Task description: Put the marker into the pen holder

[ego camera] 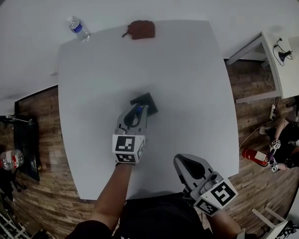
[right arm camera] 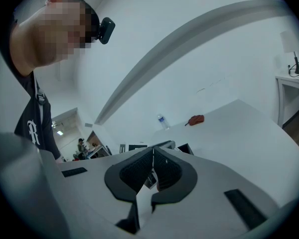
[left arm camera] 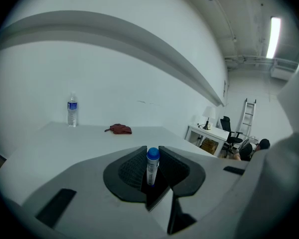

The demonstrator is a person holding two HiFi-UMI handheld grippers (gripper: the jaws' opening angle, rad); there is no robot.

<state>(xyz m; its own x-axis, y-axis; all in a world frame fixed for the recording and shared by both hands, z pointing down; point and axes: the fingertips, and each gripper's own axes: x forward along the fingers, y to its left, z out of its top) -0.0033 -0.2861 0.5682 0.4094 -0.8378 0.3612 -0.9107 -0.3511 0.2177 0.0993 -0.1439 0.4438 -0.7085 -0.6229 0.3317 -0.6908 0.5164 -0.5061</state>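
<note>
A white marker (ego camera: pixel 137 112) with a blue cap is pinched upright in my left gripper (ego camera: pixel 138 111), which is shut on it near the middle of the white table (ego camera: pixel 189 73). The black square pen holder (ego camera: pixel 148 102) stands right at that gripper's tips, and the marker's lower end hangs over its dark opening (left arm camera: pixel 157 195). In the left gripper view the marker (left arm camera: pixel 152 167) shows between the pads of the left gripper (left arm camera: pixel 152 149). My right gripper (ego camera: pixel 185 162) hovers at the near table edge, shut and holding nothing (right arm camera: pixel 153 152).
A water bottle (ego camera: pixel 78 29) stands at the far left corner, and a reddish-brown cloth (ego camera: pixel 141 29) lies at the far edge. To the right, beyond the table, are a white side desk (ego camera: pixel 284 66) and a seated person (ego camera: pixel 291 146) on the wood floor.
</note>
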